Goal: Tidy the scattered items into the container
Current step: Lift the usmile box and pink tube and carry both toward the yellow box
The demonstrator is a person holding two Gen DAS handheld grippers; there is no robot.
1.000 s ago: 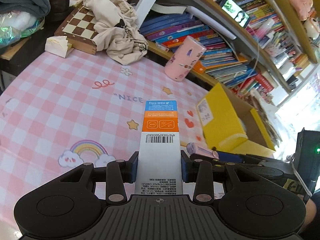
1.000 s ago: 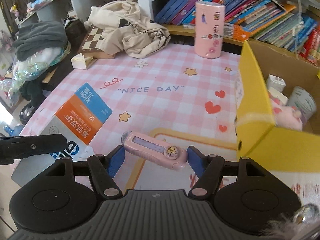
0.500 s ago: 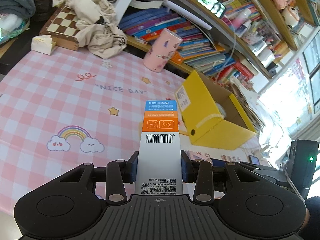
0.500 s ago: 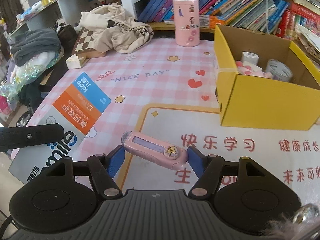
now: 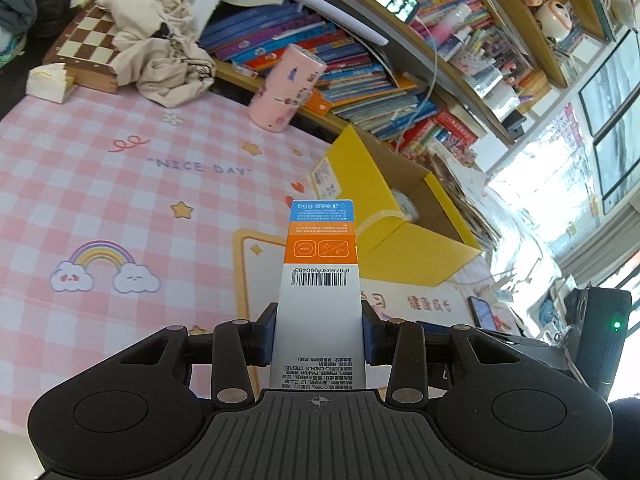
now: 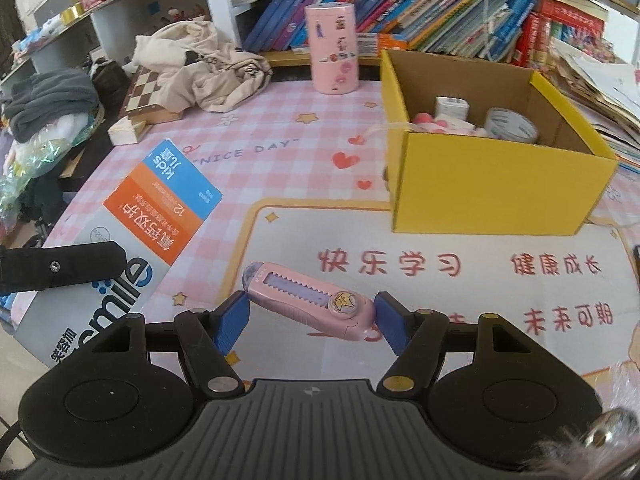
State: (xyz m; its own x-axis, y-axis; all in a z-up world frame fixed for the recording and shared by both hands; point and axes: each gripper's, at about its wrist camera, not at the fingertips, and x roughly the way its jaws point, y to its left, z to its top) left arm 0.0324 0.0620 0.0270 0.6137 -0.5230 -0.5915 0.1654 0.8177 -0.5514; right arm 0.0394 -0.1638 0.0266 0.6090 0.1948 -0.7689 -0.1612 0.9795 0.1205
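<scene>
My left gripper (image 5: 319,334) is shut on a long white, orange and blue toothpaste box (image 5: 320,280), held above the pink checked table; the box also shows at the left of the right wrist view (image 6: 148,232). My right gripper (image 6: 311,316) is shut on a pink utility knife (image 6: 308,306) with a star button, held crosswise above the mat. The open yellow cardboard box (image 6: 492,192) stands ahead and right of both; it also shows in the left wrist view (image 5: 380,216). It holds a tape roll (image 6: 512,125), a small white box (image 6: 452,108) and something pink.
A pink cylinder (image 6: 335,49) stands at the table's back edge before a bookshelf (image 6: 440,12). A chessboard (image 6: 150,92) under a beige cloth (image 6: 200,68) and a tissue pack (image 6: 124,132) lie at the back left. A phone (image 5: 484,314) lies right.
Both grippers have risen and drawn back with their loads, and the yellow box now lies more squarely ahead, its inside in view. Both grips are unchanged.
</scene>
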